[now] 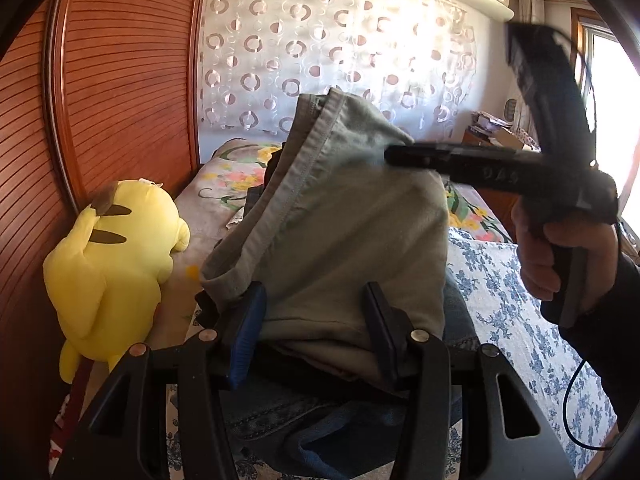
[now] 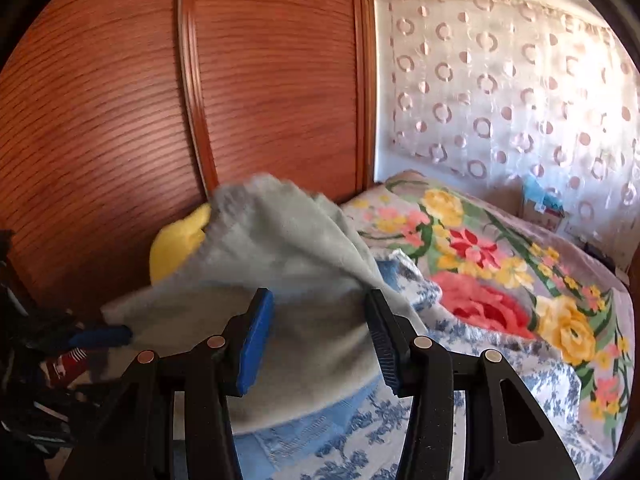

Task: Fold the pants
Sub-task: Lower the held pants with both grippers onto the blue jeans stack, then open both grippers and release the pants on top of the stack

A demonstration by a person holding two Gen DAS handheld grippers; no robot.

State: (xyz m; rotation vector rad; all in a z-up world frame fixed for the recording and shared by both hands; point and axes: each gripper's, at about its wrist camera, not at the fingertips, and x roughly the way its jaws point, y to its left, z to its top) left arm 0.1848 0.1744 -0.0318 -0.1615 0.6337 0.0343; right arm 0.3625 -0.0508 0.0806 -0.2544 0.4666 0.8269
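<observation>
Both claws, left [image 1: 316, 332] and right [image 2: 320, 340], half open, grip the pants [image 1: 344, 216]. Uneven lowering skews the fold. Cloth may snag the plush [image 1: 116, 256] at 9 o'clock.

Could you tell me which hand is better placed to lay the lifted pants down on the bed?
Probably right: the right tongs hold the pants by their raised end, with floral blanket ahead. The left tongs hold the lower edge, crowded by the yellow plush toy.

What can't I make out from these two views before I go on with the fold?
- Left wrist: the grey-green pants cover the bed beyond; whether the left gripper pinches them is unclear.
- Left wrist: the right gripper is motion-blurred.
- Right wrist: pants are blurred, hiding most of the yellow plush toy.
</observation>
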